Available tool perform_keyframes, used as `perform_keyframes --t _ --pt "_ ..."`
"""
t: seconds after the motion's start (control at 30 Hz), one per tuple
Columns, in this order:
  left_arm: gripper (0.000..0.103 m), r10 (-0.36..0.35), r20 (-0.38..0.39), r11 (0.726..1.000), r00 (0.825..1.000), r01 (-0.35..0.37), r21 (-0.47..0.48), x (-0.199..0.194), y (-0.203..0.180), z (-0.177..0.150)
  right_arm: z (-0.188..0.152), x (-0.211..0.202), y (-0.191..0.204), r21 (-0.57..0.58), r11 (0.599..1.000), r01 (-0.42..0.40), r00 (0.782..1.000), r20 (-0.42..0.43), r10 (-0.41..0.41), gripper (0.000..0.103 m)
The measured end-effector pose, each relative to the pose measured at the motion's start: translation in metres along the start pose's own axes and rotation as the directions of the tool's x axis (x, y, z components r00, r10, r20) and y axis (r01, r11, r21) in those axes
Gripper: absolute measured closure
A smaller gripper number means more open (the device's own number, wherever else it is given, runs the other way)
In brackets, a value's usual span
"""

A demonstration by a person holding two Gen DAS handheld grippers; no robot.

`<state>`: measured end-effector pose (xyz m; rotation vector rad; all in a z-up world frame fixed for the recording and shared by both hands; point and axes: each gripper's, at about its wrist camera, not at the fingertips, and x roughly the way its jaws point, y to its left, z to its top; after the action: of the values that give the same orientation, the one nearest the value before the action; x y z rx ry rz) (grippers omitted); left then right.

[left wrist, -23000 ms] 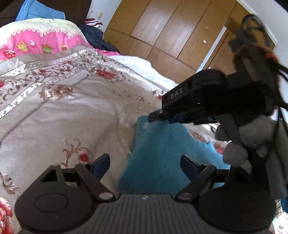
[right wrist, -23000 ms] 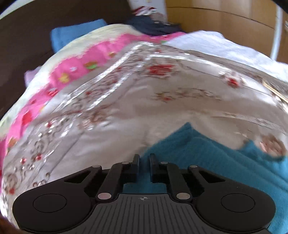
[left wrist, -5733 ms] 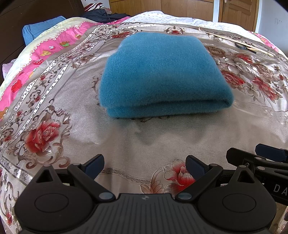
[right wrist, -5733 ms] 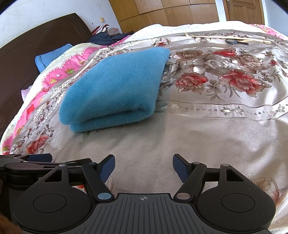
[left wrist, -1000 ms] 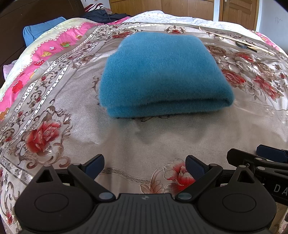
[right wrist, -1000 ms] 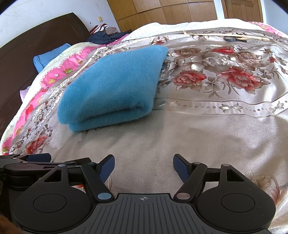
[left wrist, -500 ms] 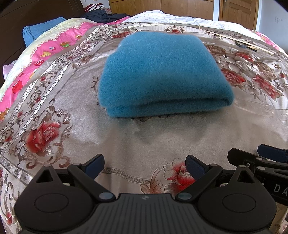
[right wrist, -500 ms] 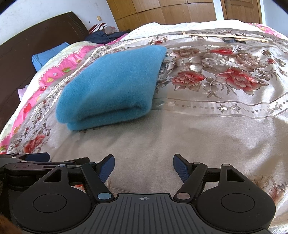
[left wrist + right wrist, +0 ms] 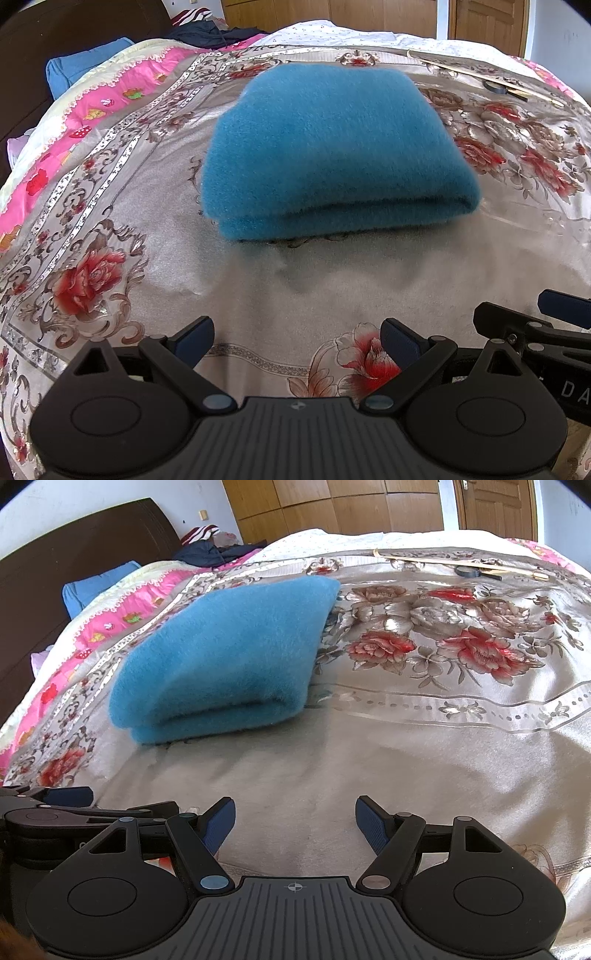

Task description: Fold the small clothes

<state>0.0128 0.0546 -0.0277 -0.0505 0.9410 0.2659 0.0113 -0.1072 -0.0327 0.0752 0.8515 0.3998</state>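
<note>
A fuzzy teal garment (image 9: 332, 147) lies folded in a neat stack on the floral bedspread (image 9: 110, 206), its folded edge toward me. It also shows in the right wrist view (image 9: 229, 657), left of centre. My left gripper (image 9: 297, 338) is open and empty, held back from the garment's near edge. My right gripper (image 9: 295, 821) is open and empty, low over bare bedspread, to the right of the left one. The right gripper's fingers (image 9: 561, 306) show at the left view's right edge.
A pink quilt (image 9: 92, 99) and a blue pillow (image 9: 81, 66) lie at the left by the dark headboard (image 9: 74, 554). Dark clothes (image 9: 218, 550) are piled at the back. A thin stick and a small dark ring (image 9: 469, 570) lie at the far right. Wooden wardrobes stand behind.
Almost nothing has changed in the last second; both grippers stay open and nearly still. Twenty-three seconds ago the right gripper was shut on the teal fabric, which was spread out.
</note>
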Motion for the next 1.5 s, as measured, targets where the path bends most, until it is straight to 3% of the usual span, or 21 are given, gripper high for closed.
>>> perform_keyframes --t 1.5 --pt "0.0 0.059 0.024 0.998 0.998 -0.059 0.021 -0.0017 -0.0076 -0.001 -0.0015 0.0043 -0.0041 -0.025 1.0 -0.019 1.0 -0.007 0.019 0.03"
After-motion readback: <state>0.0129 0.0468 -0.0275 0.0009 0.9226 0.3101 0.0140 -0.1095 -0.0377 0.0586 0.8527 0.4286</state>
